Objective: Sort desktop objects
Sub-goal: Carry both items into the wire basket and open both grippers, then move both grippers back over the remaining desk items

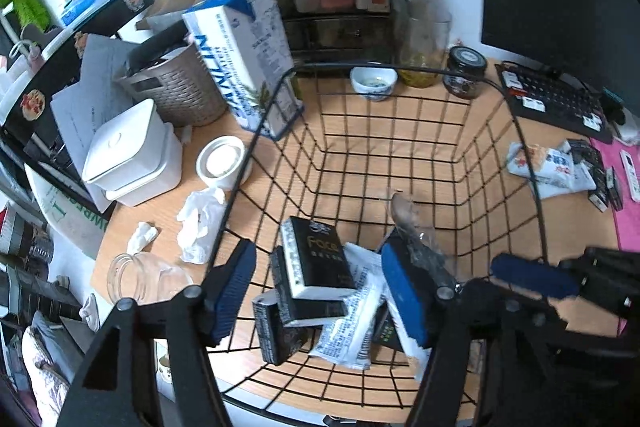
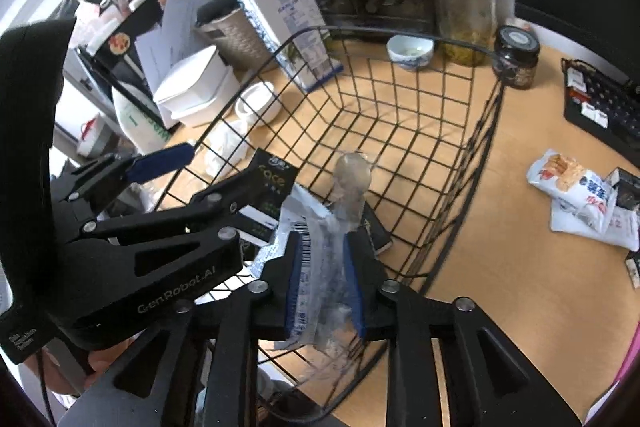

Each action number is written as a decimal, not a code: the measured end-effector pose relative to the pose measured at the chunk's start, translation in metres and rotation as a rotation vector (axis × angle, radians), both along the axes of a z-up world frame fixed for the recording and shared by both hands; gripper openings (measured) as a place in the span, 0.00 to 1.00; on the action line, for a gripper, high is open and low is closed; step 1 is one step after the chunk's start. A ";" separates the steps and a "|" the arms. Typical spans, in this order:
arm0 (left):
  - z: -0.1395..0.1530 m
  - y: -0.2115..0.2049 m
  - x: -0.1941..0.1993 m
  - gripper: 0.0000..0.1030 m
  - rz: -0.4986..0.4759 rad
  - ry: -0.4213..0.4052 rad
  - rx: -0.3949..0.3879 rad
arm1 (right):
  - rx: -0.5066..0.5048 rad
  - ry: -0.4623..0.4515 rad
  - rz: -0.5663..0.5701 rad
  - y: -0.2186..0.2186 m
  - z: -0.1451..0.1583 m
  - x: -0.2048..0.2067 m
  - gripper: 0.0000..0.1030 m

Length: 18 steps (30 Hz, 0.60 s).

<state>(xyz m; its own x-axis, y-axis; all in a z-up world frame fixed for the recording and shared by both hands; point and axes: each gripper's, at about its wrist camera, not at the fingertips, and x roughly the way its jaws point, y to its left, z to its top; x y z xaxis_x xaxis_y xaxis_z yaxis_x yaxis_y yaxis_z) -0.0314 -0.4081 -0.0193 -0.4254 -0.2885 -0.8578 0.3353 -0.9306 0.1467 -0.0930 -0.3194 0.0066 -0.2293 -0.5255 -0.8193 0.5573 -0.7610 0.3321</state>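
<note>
A black wire basket [image 1: 400, 67] [image 2: 486, 147] stands on the wooden desk. Inside lie black "Face" boxes [image 1: 316, 263] [image 2: 274, 179] and white sachets [image 1: 352, 323]. My right gripper [image 2: 326, 279] is shut on a clear plastic packet [image 2: 344, 211] and holds it over the basket's near part; the packet [image 1: 412, 227] also shows in the left wrist view. My left gripper [image 1: 316, 291] is open and empty, its fingers straddling the basket's near left wall above the boxes. It shows at the left of the right wrist view [image 2: 160, 163].
Snack packets [image 2: 576, 191] [image 1: 552, 167] and small black boxes [image 1: 600, 175] lie right of the basket. A keyboard [image 1: 556, 99], dark jar [image 1: 466, 71], small bowl [image 1: 374, 81], milk carton [image 1: 244, 51], woven bin [image 1: 180, 87], white containers [image 1: 128, 155], tissues [image 1: 200, 223] and a glass jar [image 1: 140, 279] surround it.
</note>
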 end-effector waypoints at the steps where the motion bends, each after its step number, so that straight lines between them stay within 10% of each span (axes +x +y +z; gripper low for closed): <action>1: 0.001 0.002 0.000 0.69 -0.009 0.001 -0.002 | -0.003 0.005 -0.007 0.004 0.002 0.000 0.31; 8: 0.017 0.028 0.008 0.69 -0.093 0.071 0.151 | -0.016 0.060 -0.051 0.054 0.024 0.005 0.41; 18: 0.004 0.169 -0.028 0.78 -0.345 0.063 0.175 | 0.128 0.141 -0.364 0.214 0.019 -0.023 0.52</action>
<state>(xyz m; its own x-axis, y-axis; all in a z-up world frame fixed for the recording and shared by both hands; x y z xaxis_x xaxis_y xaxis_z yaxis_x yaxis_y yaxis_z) -0.0589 -0.2392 -0.0151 -0.5253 0.0294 -0.8504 0.0014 -0.9994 -0.0354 -0.1158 -0.1057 0.0253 -0.4963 -0.2852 -0.8200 0.2776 -0.9470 0.1614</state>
